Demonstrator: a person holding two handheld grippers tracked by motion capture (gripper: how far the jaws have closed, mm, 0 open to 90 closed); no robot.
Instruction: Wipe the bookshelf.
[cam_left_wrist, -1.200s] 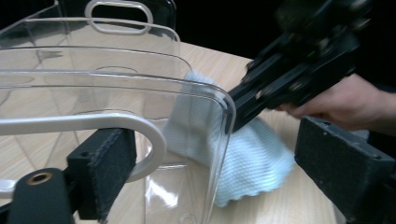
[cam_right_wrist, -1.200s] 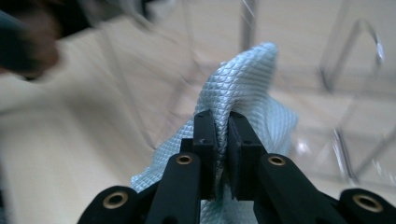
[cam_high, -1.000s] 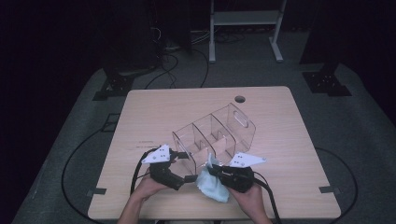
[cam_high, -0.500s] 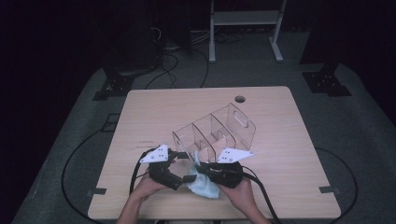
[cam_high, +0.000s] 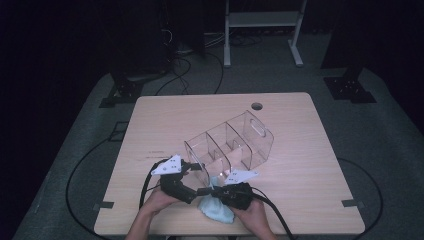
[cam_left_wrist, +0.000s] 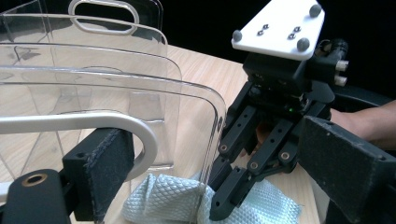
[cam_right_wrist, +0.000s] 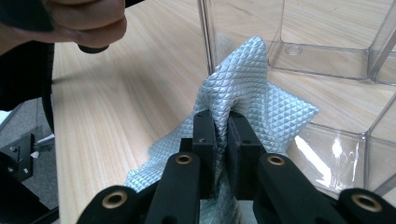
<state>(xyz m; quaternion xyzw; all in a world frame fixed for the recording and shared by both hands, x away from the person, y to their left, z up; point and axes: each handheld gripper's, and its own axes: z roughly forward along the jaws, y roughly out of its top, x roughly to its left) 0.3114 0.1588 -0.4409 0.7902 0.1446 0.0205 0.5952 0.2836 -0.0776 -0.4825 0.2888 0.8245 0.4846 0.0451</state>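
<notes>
The right tongs (cam_right_wrist: 222, 135) pinch a fold of the pale blue, diamond-textured cloth (cam_right_wrist: 261, 102), which lies on the light wooden tabletop (cam_high: 165, 120) at its near edge, touching the clear plastic divided organiser (cam_high: 230, 142). The left tongs (cam_left_wrist: 215, 163) are spread around the organiser's near wall.
</notes>
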